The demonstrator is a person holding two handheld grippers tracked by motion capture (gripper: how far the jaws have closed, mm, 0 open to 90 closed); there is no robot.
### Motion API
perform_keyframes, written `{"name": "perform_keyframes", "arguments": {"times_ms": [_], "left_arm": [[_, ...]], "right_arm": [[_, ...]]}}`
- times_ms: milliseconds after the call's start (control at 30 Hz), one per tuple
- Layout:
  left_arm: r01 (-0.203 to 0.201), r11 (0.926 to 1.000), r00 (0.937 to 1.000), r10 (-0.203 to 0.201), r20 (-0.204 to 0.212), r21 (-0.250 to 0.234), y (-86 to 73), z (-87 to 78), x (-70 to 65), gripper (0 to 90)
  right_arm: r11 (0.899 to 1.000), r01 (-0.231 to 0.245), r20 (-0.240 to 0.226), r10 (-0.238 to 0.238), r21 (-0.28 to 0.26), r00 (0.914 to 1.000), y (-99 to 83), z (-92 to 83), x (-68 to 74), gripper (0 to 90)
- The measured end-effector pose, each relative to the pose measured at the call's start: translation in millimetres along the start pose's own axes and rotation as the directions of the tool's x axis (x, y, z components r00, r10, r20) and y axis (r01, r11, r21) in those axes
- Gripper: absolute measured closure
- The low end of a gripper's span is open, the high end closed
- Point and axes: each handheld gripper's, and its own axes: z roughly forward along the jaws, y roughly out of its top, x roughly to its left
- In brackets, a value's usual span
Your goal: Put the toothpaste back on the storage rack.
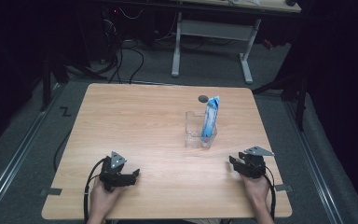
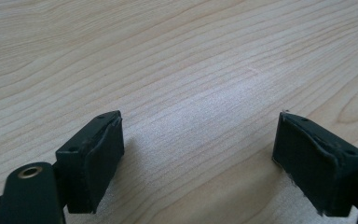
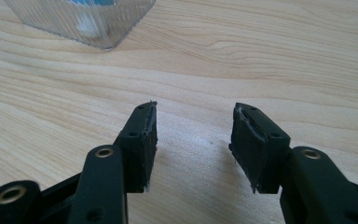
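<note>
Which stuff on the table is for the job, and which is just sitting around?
For the job:
- blue and white tube, standing upright in the clear box
- clear box
- left gripper and right gripper, both open and empty

Just lying about:
- dark round spot on the table behind the box
- white desk frame and cables on the floor

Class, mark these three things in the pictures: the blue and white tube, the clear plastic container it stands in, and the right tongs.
blue and white tube (image 1: 210,119), high view, middle of its body.
clear plastic container (image 1: 192,132), high view, left wall.
right tongs (image 3: 193,142), right gripper view, midway between the open fingertips.
</note>
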Motion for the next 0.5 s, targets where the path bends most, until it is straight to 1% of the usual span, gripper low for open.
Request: {"name": "perform_keyframes", "arguments": {"times_ms": [500], "left_arm": [[0.001,1.0000,1.0000,-0.001,-0.001,0.000,0.0,0.0,-0.1,16.5]], "right_arm": [[1.000,0.018,0.008,-0.018,0.018,0.9998,-0.5,5.7,3.8,49.9]]}}
